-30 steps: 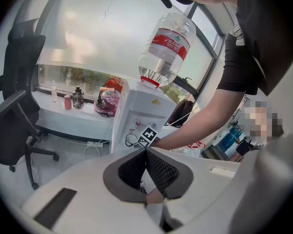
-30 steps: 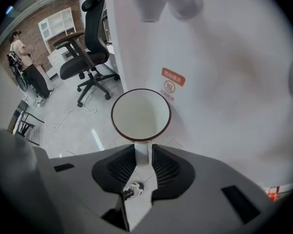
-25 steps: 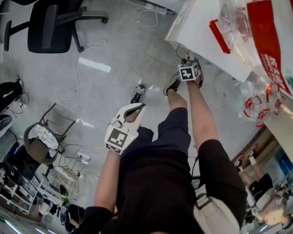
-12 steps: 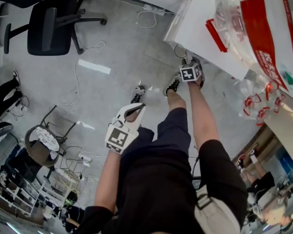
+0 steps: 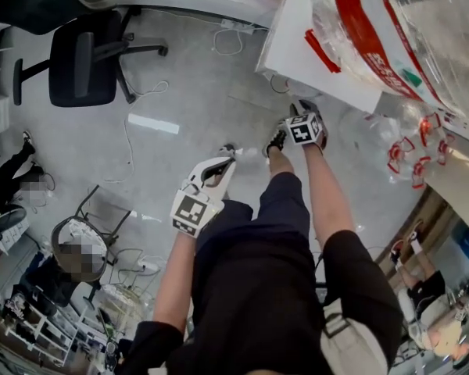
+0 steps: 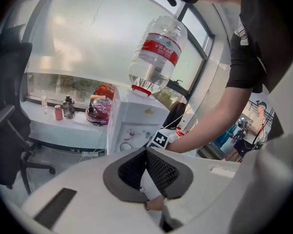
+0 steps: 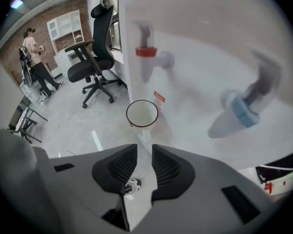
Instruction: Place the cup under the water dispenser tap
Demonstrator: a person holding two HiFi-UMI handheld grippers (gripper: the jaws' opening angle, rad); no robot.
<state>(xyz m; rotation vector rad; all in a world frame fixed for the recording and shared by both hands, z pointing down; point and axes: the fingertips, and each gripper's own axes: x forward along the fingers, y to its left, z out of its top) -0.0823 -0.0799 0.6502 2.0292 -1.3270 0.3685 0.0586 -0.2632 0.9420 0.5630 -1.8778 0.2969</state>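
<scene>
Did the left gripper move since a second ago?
Yes. In the head view the left gripper has moved up the picture, nearer the white strip on the floor.

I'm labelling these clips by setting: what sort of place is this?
Probably an office or workroom: a bottle-topped water dispenser, a black swivel chair on a bare floor, and a long white desk by the window.

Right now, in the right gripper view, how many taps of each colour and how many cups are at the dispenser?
Red tap: 1
Blue tap: 1
Cup: 1
Total: 3
</scene>
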